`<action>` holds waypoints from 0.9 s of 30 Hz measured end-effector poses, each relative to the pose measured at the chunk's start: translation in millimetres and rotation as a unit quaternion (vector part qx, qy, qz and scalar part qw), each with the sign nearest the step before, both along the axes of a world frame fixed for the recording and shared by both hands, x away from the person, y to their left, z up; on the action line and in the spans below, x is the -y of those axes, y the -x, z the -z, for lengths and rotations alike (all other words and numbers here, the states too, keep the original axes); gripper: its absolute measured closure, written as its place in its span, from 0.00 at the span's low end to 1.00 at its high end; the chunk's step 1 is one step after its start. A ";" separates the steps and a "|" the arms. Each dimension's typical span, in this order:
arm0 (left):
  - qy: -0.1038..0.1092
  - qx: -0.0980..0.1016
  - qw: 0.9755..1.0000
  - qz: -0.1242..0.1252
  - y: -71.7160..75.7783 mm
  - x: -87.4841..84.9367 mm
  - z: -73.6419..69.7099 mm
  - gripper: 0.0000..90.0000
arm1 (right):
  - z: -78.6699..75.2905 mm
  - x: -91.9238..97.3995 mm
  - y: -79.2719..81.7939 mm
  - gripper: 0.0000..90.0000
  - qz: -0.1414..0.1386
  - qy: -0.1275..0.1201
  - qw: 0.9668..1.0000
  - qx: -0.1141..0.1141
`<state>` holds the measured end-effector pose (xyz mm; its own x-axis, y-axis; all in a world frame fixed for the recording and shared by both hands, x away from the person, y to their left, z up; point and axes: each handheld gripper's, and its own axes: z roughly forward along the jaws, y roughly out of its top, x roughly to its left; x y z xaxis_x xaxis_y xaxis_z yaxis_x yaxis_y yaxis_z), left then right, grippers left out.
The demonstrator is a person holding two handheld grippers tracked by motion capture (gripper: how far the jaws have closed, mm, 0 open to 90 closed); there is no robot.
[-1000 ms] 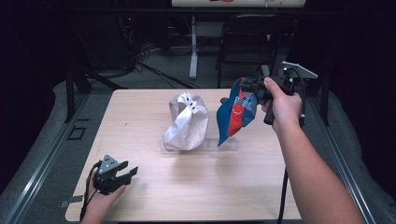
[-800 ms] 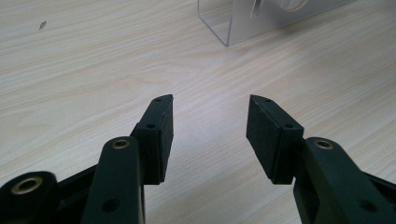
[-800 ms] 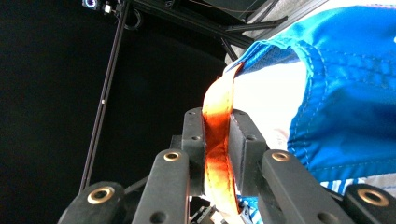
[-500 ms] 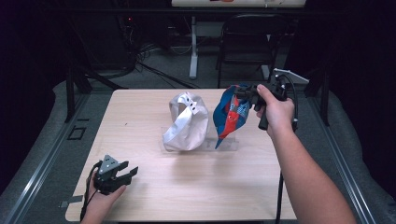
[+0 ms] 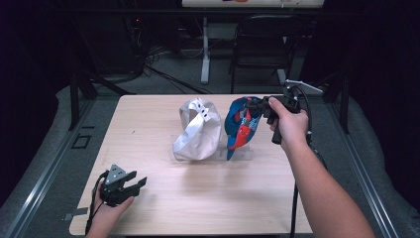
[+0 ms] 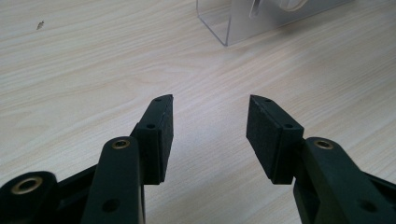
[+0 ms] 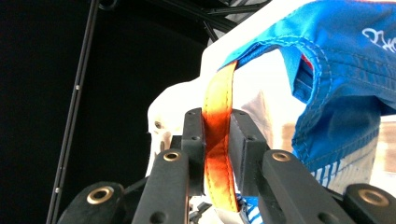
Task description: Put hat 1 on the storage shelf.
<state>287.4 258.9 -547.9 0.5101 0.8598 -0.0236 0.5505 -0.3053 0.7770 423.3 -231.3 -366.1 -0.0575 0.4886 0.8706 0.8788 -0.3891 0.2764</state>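
Over the table's point(image 5: 163, 208) far right, the right gripper point(image 5: 258, 106) pinches the blue cap point(image 5: 241, 124); the right gripper view reveals its pads clamping the orange strap point(image 7: 217, 135). From above that strap is hidden. Beside it sits a white cap point(image 5: 198, 130). Near the front-left corner, the left gripper point(image 6: 209, 133) rests spread, holding nothing

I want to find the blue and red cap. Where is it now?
In the high view, the blue and red cap hangs right of centre over the table, beside the white cap, its orange strap clamped in the right gripper.
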 end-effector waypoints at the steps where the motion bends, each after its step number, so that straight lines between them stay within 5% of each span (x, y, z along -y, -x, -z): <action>1: 0.001 0.000 1.000 -0.001 0.0 0.1 0.1 0.58 | 1.3 -1.1 0.2 0.86 0.003 0.004 1.000 0.000; 27: 0.004 -0.003 1.000 0.011 -10.4 5.4 1.5 0.58 | -0.6 2.4 7.7 0.86 0.004 0.046 0.999 0.004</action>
